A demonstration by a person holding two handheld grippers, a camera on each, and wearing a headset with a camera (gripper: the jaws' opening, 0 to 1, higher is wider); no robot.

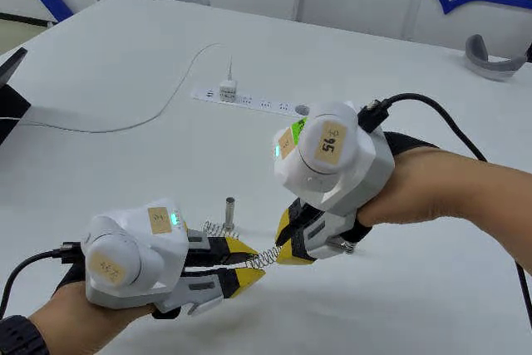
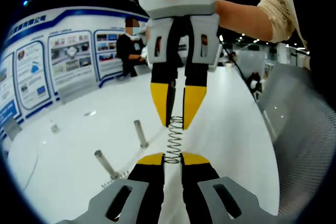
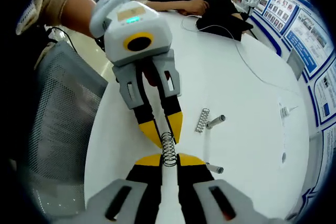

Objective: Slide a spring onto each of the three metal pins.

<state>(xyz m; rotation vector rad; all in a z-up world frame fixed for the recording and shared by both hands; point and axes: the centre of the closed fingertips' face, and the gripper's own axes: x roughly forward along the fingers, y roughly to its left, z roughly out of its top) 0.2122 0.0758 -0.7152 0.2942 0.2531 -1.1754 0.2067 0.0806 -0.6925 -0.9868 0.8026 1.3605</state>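
White surface (image 1: 125,56), with a power strip (image 1: 258,103) well behind the work.

Spring (image 1: 263,257) is held in the air between the two grippers, just above the surface and not on any pin. Left gripper (image 1: 248,262): jaws clenched on one end of the spring. Right gripper (image 1: 287,245): jaws clenched on the other end. In the left gripper view, the coils between the two pairs of yellow tips are seen open and slightly spread.

One pin (image 1: 229,210) is seen upright just behind the grippers. A second pin (image 2: 105,164) is seen near it in the left gripper view. Both are bare. A second spring (image 1: 218,229) is lying on the surface just beside the foot of the first pin.

Handling, as judged:
- The spring is taken to be very light, thin-wired and soft along its length, yet firm enough across the coils to be pinched.
- It is likely to be bent, stretched or flicked away if pulled from both ends or squeezed hard.
- Hold is best taken by one gripper alone, across the coils near one end, so that the other end is left free and the bore can be lined up over a pin top.
- The pins are judged rigid, and no hold on them is thought to be needed.
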